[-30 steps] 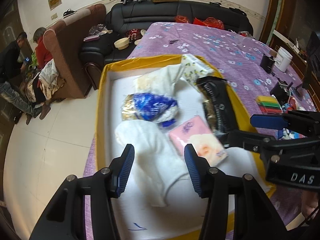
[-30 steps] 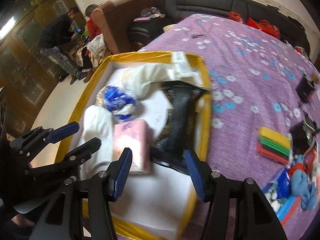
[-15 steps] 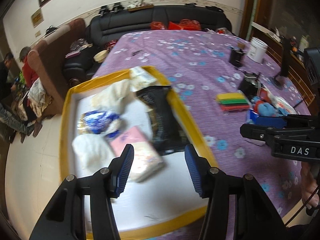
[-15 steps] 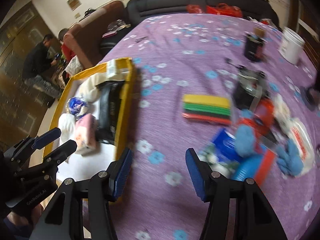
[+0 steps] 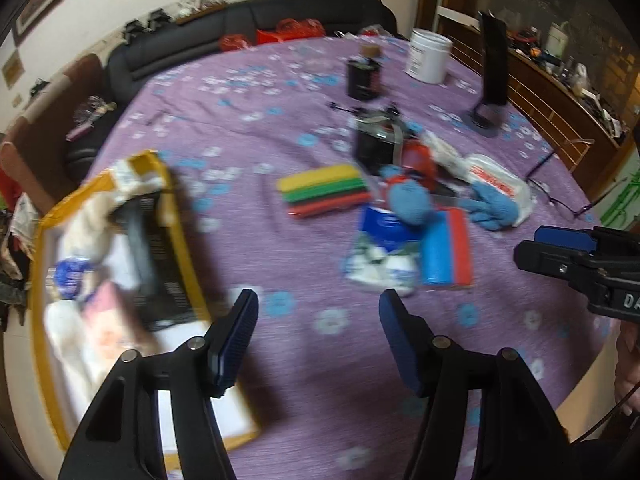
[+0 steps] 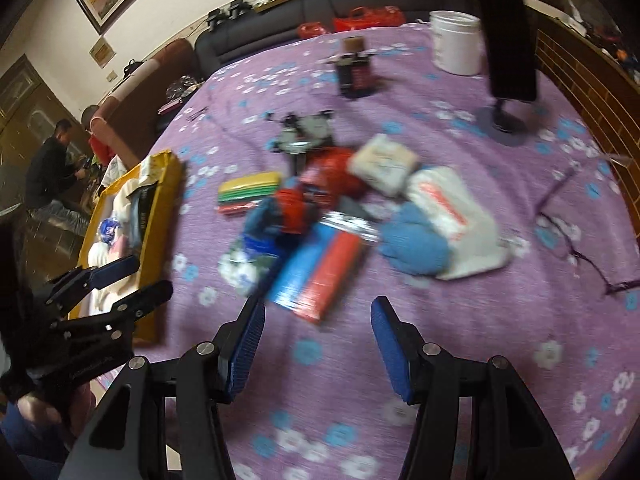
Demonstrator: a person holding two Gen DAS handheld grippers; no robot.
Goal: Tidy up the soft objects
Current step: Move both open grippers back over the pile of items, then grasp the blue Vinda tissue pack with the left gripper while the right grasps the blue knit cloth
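- Purple flowered tablecloth (image 5: 248,248) carries one yellow-rimmed tray (image 5: 182,240) and one striped sponge stack (image 5: 324,194).
- Left gripper (image 5: 318,338): jaws opening, nothing between.
- Right gripper (image 6: 318,346): jaws apart, empty.

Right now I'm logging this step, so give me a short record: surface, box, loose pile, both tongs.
surface: purple flowered cloth
box: yellow-rimmed box, at the left, already holding soft packs
loose pile: blue plush, white bag, blue-and-red pack, striped stack
left tongs: empty, jaws opening
right tongs: open, empty, before the pile
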